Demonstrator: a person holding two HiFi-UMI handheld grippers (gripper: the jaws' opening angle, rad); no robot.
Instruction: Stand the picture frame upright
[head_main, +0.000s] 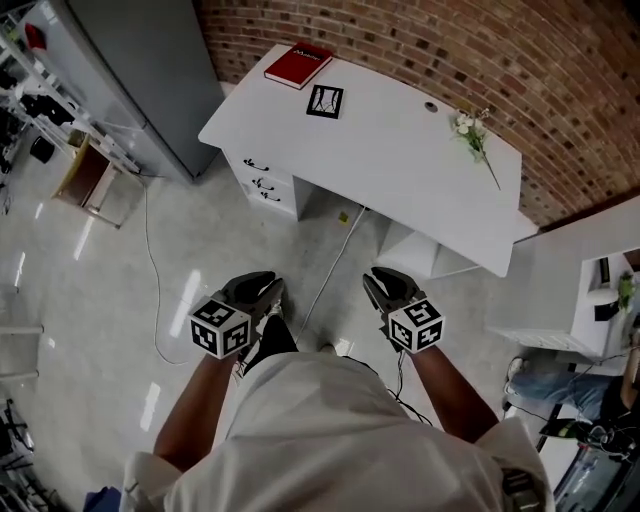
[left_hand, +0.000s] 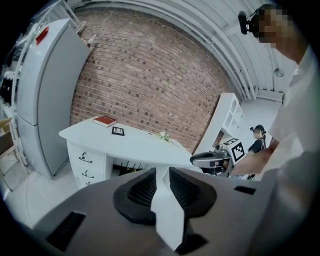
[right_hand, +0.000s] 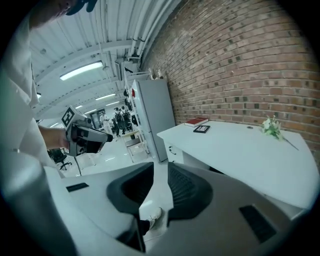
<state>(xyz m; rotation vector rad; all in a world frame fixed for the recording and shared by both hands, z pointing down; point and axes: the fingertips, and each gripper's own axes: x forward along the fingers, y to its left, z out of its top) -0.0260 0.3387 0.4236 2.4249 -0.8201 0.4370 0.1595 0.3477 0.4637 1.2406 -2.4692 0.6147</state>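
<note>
The black picture frame lies flat on the white desk, near its far left end beside a red book. It shows small in the left gripper view and in the right gripper view. Both grippers are held low in front of the person, well short of the desk and over the floor. My left gripper has a narrow gap between its jaws and holds nothing. My right gripper is likewise open and empty, with a shoe visible through the gap.
A sprig of white flowers lies at the desk's right end. Drawers sit under the desk's left side. A grey cabinet stands left of the desk, a white shelf unit to the right. A cable runs across the floor.
</note>
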